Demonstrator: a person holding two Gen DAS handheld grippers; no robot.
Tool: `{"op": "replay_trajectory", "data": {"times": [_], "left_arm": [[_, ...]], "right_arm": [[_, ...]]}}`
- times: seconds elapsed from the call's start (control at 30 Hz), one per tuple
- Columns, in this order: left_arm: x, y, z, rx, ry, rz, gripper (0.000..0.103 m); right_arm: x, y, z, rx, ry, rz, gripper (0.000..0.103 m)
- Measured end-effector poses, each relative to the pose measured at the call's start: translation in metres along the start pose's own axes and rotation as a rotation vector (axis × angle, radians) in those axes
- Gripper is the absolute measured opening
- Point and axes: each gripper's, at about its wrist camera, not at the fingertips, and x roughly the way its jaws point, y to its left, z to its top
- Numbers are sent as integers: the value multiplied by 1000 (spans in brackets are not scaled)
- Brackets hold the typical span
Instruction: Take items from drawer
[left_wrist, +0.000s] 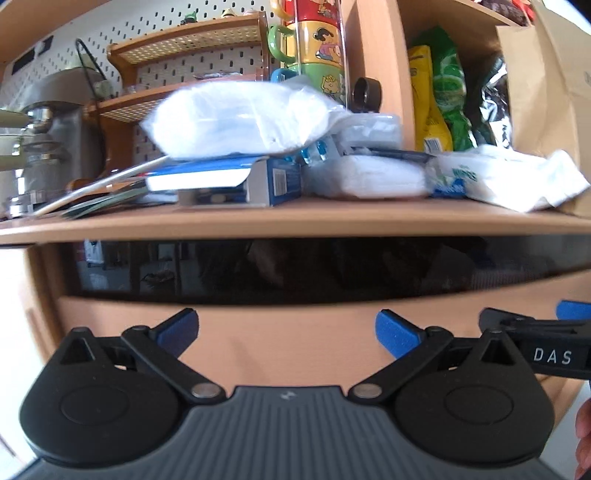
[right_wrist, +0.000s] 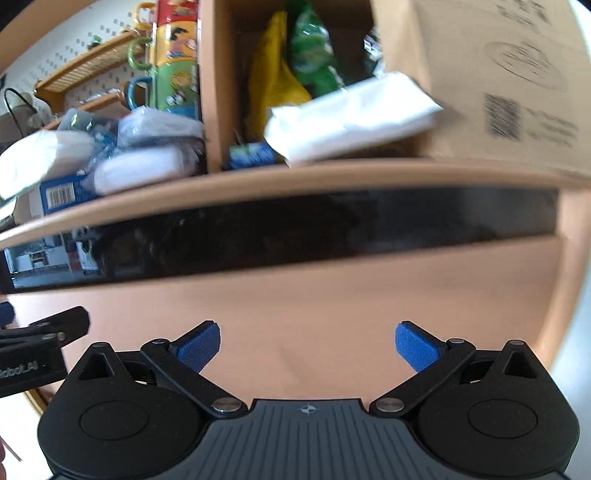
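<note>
The wooden drawer front (left_wrist: 288, 321) sits low in the left wrist view, below a dark glossy strip (left_wrist: 295, 269). It also shows in the right wrist view (right_wrist: 314, 306). My left gripper (left_wrist: 286, 334) is open and empty, close in front of the drawer front. My right gripper (right_wrist: 308, 345) is open and empty, also facing the drawer front. The right gripper (left_wrist: 546, 347) shows at the right edge of the left wrist view. On the countertop (left_wrist: 295, 218) above lie white tissue packs (left_wrist: 236, 118), a blue box (left_wrist: 269, 181) and a wipes pack (left_wrist: 498, 177).
Stacked cartoon mugs (left_wrist: 321, 48) and a wooden rack (left_wrist: 192, 48) stand behind the items. Yellow and green snack bags (left_wrist: 439, 96) fill a cubby. A cardboard box (right_wrist: 491, 81) stands at the right. A metal appliance (left_wrist: 51, 125) is at the left.
</note>
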Motion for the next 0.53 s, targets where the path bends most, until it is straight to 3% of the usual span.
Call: {"op": "replay_trajectory", "data": {"times": [0.27,0.53], "left_arm": [[-53,0,-18,-8,59,-11,103],[-92,0,-21,2,3,19,103]], "right_arm": [[-44,2,-8,-38,-15,-9,103],[-61,16,-11,-57,1,32,103]]}}
